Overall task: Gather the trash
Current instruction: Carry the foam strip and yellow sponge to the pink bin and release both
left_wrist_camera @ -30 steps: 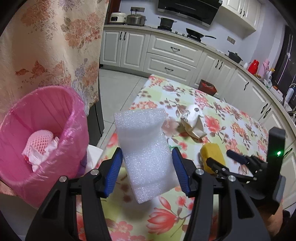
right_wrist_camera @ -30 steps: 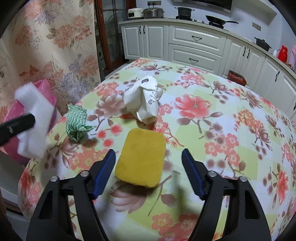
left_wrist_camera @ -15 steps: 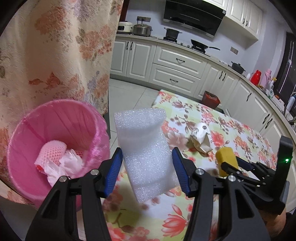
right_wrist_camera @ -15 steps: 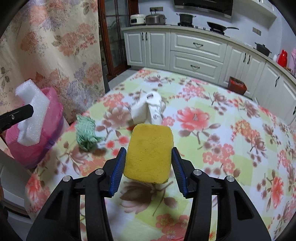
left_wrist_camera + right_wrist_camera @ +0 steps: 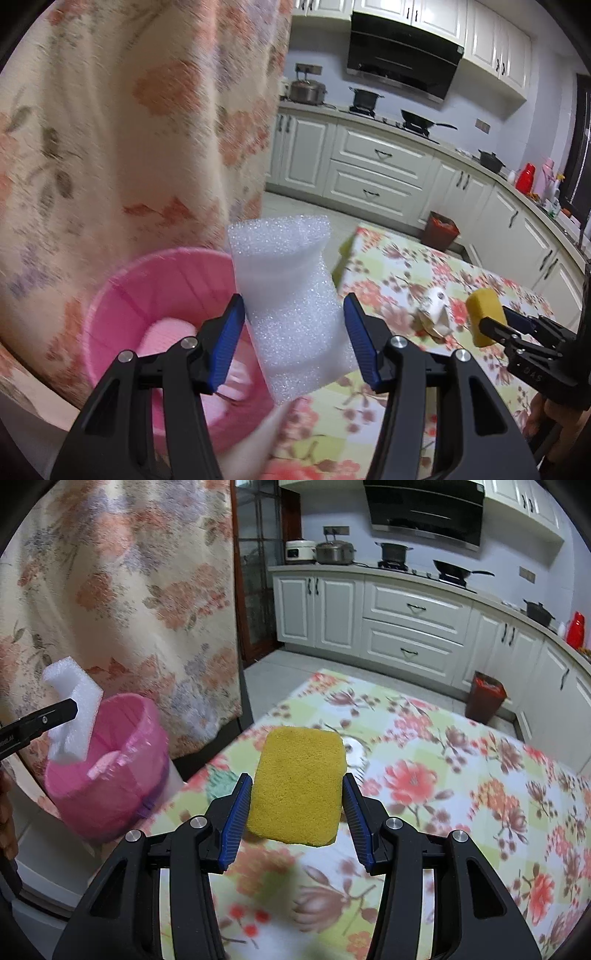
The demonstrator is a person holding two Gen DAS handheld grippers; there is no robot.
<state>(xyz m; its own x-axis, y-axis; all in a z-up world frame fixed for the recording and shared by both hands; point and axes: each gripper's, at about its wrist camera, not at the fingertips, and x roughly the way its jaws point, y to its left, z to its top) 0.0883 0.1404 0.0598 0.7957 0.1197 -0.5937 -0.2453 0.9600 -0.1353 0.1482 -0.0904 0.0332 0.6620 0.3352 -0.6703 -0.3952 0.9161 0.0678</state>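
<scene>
My left gripper [image 5: 293, 334] is shut on a white foam block [image 5: 291, 306], held in the air at the right rim of the pink bin [image 5: 147, 317]. From the right wrist view the foam block [image 5: 72, 709] hangs over the left side of the pink bin [image 5: 110, 771]. My right gripper [image 5: 297, 806] is shut on a yellow sponge [image 5: 299, 786], lifted above the floral table [image 5: 461, 794]. The left wrist view shows the yellow sponge [image 5: 484, 312] in the right gripper's fingers [image 5: 495, 328] at the far right. A crumpled white paper [image 5: 436, 308] lies on the table.
A flowered curtain [image 5: 110, 590] hangs behind the bin. A green cloth [image 5: 218, 786] lies near the table's left edge, blurred. White kitchen cabinets [image 5: 406, 620] and a small brown bin [image 5: 485, 698] stand beyond the table. Pink and white rubbish [image 5: 166, 332] lies inside the pink bin.
The right gripper closed on the yellow sponge and lifted it off the table. The left gripper carried the foam block up and toward the pink bin.
</scene>
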